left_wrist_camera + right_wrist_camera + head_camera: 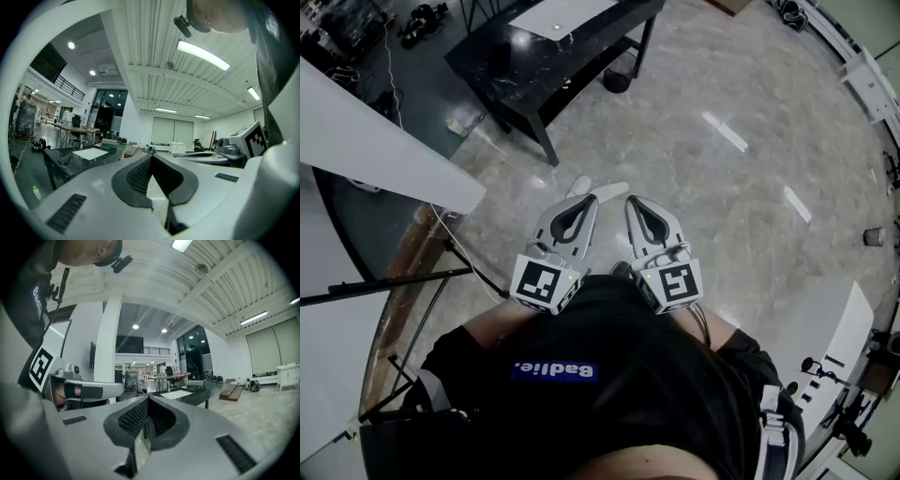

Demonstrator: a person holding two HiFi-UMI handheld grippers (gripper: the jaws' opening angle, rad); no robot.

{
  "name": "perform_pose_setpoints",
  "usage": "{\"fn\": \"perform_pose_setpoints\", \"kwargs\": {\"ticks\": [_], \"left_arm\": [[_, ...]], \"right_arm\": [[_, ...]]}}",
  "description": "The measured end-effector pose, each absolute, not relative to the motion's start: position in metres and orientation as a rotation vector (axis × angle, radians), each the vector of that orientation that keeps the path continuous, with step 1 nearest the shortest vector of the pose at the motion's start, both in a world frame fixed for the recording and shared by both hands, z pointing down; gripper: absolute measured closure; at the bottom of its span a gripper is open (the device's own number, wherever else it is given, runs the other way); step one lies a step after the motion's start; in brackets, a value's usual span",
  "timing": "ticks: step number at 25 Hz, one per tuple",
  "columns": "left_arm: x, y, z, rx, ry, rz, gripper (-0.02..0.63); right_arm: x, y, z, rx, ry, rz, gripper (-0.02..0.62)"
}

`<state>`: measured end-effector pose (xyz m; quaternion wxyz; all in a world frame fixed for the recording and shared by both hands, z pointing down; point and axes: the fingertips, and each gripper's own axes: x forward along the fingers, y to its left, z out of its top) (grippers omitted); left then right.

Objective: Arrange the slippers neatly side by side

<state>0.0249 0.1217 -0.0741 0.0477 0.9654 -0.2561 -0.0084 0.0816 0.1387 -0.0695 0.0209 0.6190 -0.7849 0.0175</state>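
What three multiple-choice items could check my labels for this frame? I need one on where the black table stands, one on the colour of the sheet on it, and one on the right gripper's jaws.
1. The black table stands
A) ahead of the person, slightly left
B) behind the person
C) directly under the jaws

2. The sheet on it is
A) red
B) white
C) blue

3. The jaws of the right gripper are
A) wide apart
B) closed on a slipper
C) shut, with nothing between

Key: A, the head view shows it up and left; B, the sheet is plain white; C, the tips meet, empty.
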Motion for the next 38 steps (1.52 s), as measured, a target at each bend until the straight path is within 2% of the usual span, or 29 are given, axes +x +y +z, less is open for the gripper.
{"fn": "perform_pose_setpoints", "kwargs": {"ticks": [11, 21, 28, 38], "left_arm": [[0.009, 0.100, -0.046, 2.855, -0.932, 0.047, 0.620], [-0.013, 0.078, -0.029, 2.780, -1.120, 0.120, 0.620], [-0.051, 0.033, 0.015, 2.679, -1.258, 0.142, 0.620], [-0.090, -0.008, 0.063, 2.712, -1.171, 0.133, 0.620]], "right_arm": [[0.108, 0.118, -0.022, 1.795, -2.354, 0.119, 0.595], [0.179, 0.043, 0.032, 1.683, -2.205, -0.035, 0.595], [0.147, 0.003, 0.094, 1.553, -2.215, 0.005, 0.595], [0.088, -0.017, 0.142, 1.489, -2.142, 0.037, 0.595]]}}
